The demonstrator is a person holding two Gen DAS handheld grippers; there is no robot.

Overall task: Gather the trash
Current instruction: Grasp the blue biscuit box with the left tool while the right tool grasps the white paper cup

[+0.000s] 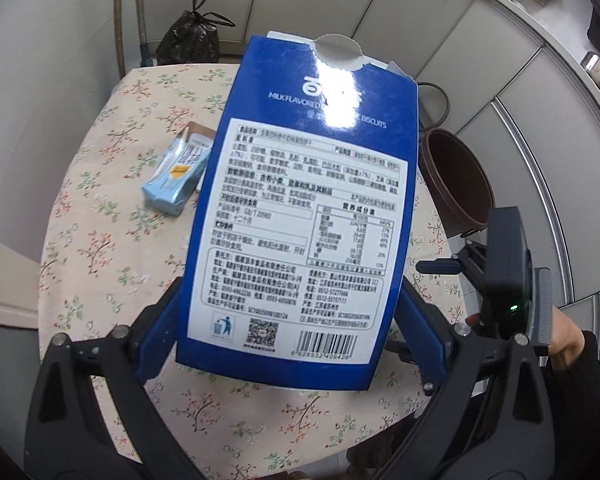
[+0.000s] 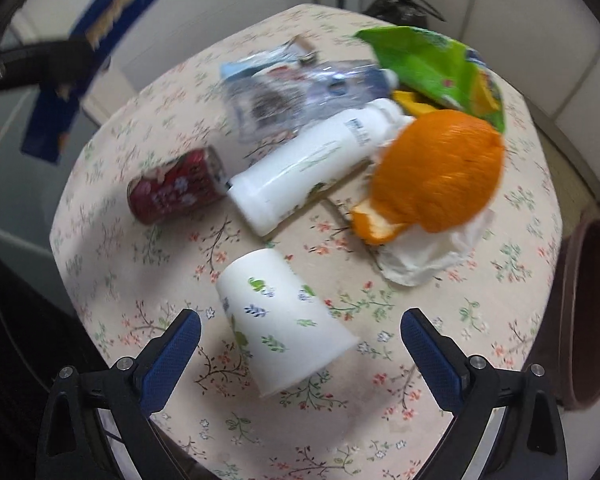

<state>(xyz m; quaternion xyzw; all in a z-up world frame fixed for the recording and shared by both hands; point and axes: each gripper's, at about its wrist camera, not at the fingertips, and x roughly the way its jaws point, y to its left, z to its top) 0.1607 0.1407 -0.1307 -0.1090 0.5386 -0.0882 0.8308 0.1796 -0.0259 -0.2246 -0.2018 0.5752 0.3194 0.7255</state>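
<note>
My left gripper [image 1: 288, 312] is shut on a blue biscuit box [image 1: 300, 208] and holds it up above the floral table [image 1: 100, 248]; the box also shows blurred in the right wrist view [image 2: 100, 12]. A brown bin [image 1: 456, 184] stands beside the table, right of the box. A pale blue carton [image 1: 180, 172] lies on the table. My right gripper [image 2: 300, 332] is open around a tipped paper cup [image 2: 284, 320]. Beyond the cup lie a red can [image 2: 176, 188], a white bottle [image 2: 312, 164], orange peel [image 2: 436, 172] on a tissue [image 2: 428, 256], a green wrapper [image 2: 432, 64] and clear plastic packaging [image 2: 292, 92].
The brown bin [image 2: 584, 312] is at the table's right edge in the right wrist view. A tied black rubbish bag [image 1: 192, 36] sits on the floor behind the table, by the wall. Cabinets [image 1: 500, 80] run along the right.
</note>
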